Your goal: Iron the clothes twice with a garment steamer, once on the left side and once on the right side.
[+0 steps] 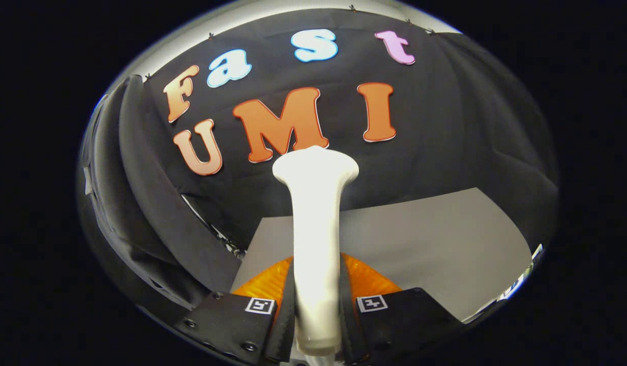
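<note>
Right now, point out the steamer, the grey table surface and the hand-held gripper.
Steamer (pixel 316 223): gripper view, middle of its white handle, between the fingers.
Grey table surface (pixel 435 239): gripper view, bare patch beyond the fingers.
Hand-held gripper (pixel 316 310): gripper view, midway between fingertips, shut on the steamer.

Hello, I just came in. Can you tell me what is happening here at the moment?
A person is working with a hand-held gripper. Its two fingers are closed on the handle of a white garment steamer, which points forward, away from the fingers, with its wide head toward the black cloth wall. A grey surface lies below and beyond, and something orange sits just behind the fingers. No clothes are being touched at this moment.
</note>
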Demonstrator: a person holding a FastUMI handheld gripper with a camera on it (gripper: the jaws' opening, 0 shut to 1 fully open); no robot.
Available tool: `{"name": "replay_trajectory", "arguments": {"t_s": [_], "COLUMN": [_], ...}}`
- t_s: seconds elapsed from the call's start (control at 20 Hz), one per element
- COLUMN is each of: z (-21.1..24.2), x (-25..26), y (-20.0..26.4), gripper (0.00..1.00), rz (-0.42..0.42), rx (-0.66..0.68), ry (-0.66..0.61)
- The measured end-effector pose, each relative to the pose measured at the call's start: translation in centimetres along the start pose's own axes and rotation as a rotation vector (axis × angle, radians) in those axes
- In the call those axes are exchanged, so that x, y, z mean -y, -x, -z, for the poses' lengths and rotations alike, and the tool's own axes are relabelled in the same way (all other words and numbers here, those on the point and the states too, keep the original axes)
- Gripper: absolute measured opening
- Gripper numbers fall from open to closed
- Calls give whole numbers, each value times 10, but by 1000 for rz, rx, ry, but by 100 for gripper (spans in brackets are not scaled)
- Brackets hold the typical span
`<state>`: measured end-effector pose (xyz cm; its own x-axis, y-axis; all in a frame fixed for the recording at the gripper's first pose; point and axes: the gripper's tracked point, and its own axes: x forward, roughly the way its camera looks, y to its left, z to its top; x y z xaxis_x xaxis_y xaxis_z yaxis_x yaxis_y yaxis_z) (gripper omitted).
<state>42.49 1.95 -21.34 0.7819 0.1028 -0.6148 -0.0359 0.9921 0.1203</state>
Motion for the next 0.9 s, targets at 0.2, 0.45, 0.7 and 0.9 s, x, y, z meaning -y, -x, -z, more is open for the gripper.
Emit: {"name": "replay_trajectory", "arguments": {"t_s": [0.2, 0.45, 0.7, 0.9], "z": [-3, 4, 19, 39], "x": [-5, -3, -2, -13], "y": [67, 153, 209, 237], "gripper": [45, 45, 44, 44], "rz": [42, 27, -1, 39], "rx": [118, 246, 341, 395], "ry": [-18, -47, -8, 48]}}
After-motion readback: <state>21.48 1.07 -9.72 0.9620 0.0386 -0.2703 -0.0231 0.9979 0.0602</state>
